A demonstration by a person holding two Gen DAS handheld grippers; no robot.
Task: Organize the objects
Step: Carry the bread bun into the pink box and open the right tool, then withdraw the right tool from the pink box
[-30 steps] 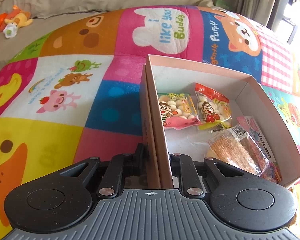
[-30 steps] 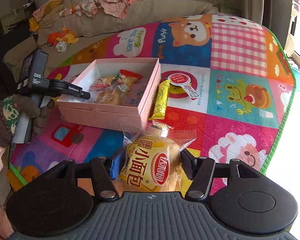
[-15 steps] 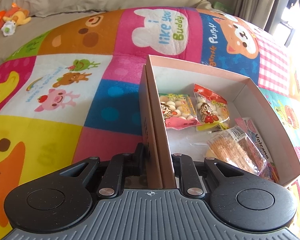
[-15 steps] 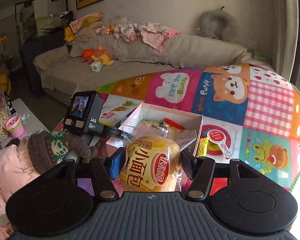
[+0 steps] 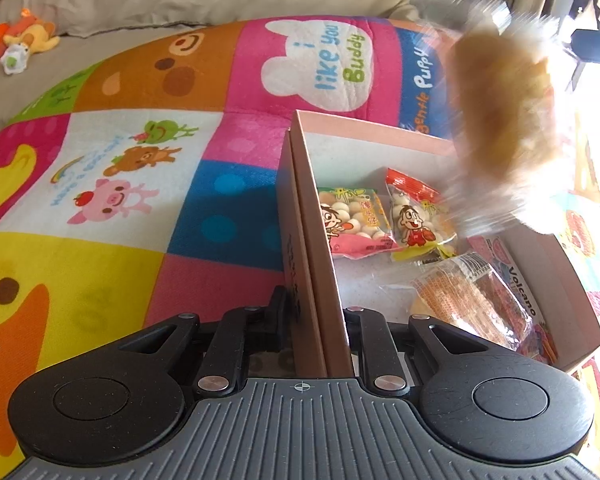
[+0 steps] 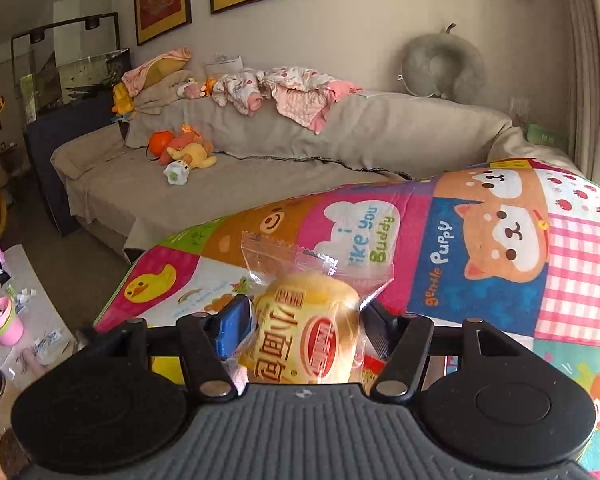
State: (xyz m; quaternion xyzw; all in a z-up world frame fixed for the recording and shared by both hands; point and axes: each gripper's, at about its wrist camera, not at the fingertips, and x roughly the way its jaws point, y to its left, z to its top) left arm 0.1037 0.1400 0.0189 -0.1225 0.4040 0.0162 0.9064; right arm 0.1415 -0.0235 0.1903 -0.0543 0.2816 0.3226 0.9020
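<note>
Clamping pink box (image 5: 320, 280) wall — left jaws; snack packets (image 5: 354, 220) inside; right jaws pinching bun packet (image 6: 308, 340).

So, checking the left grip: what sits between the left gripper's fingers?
In the left wrist view, the left gripper pinches the pink box by its near side wall.

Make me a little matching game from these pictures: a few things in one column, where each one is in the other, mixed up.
Things:
1. bun
2. box wall
3. ball snacks
4. plush toys

Places:
A. on the sofa
B. lying inside the box
C. between the right gripper's fingers
D. between the left gripper's fingers

Pairs: 1-C, 2-D, 3-B, 4-A
</note>
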